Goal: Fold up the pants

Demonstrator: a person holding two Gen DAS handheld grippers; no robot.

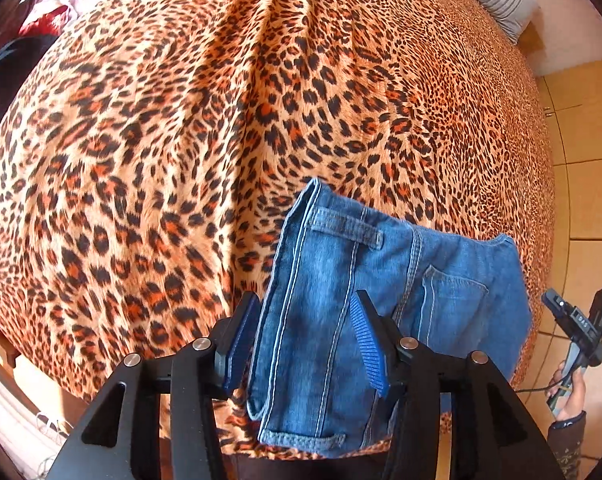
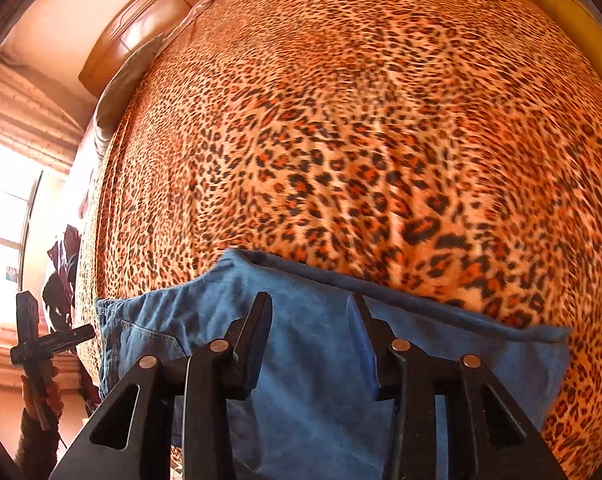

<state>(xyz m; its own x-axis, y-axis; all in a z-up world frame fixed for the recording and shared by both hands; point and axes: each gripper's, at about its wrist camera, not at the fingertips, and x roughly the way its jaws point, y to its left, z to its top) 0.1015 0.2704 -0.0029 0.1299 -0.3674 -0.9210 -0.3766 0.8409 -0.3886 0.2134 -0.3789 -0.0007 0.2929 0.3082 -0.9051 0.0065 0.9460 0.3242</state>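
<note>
folded denim jeans (image 1: 381,300) on a leopard-print bedspread (image 1: 161,140), lying near the bed edge closest to the person; in the left wrist view the waistband, a belt loop and a back pocket show, with the denim doubled into a compact stack of layers; in the right wrist view the same jeans (image 2: 321,340) present a plain blue panel with a folded edge along the far side.

progress, as a judgement: the folding looks largely done, the garment reduced to a short thick packet; what may remain is a last tidy or flattening, since the far corner stands slightly raised and the upper layer sags unevenly; the lower end of the packet is hidden behind the tools.

orientation: the packet's long axis runs roughly along the near edge of the bed, across the right wrist view; the waistband end lies toward the left gripper, the plain folded end toward the right.

left gripper (image 1: 305,340): jaws spread, straddling the waistband end, the pads not seen pressing the cloth; right gripper (image 2: 313,344): jaws spread above the plain panel, pinching nothing; each tool is also glimpsed, hand-held, at the margin of the other's view.
</note>
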